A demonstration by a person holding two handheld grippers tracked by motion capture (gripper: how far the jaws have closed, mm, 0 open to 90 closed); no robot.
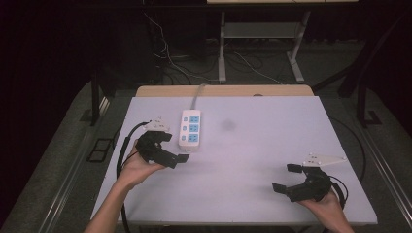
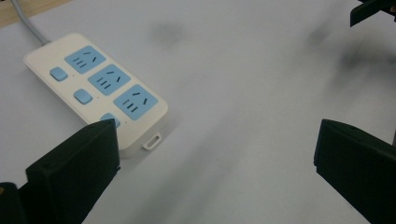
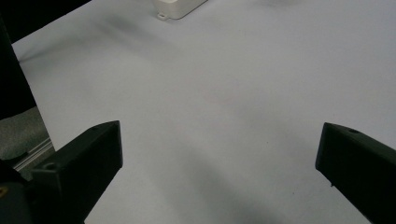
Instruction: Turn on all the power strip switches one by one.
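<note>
Lying flat across the middle of the high view is the big pale grey table top [image 1: 262,160], the biggest thing here. A strip of light brown wood [image 1: 228,91] is showing along its far edge.

Sitting on the far left part of the table is the white plastic power strip with three blue sockets and blue buttons [image 1: 190,128]. It is lying flat, with its long side pointing away from the person. Its grey cord [image 1: 198,92] is running off the far edge of the table. In the left gripper view the power strip [image 2: 98,86] is lying just past the left jaw, near it, and I cannot tell if they are touching.

The black left gripper [image 1: 185,151] is hovering just beside the near end of the power strip. The person's left hand [image 1: 138,167] is holding it. Its two jaws are standing wide apart and are gripping nothing [image 2: 215,154].

The black right gripper [image 1: 286,178] is waiting at the near right part of the table, well apart from the power strip. The person's right hand [image 1: 324,201] is holding it. Its jaws are spread wide too, with only bare table between them [image 3: 219,154]. In that view a corner of the power strip [image 3: 180,7] is peeking in at the top.
</note>
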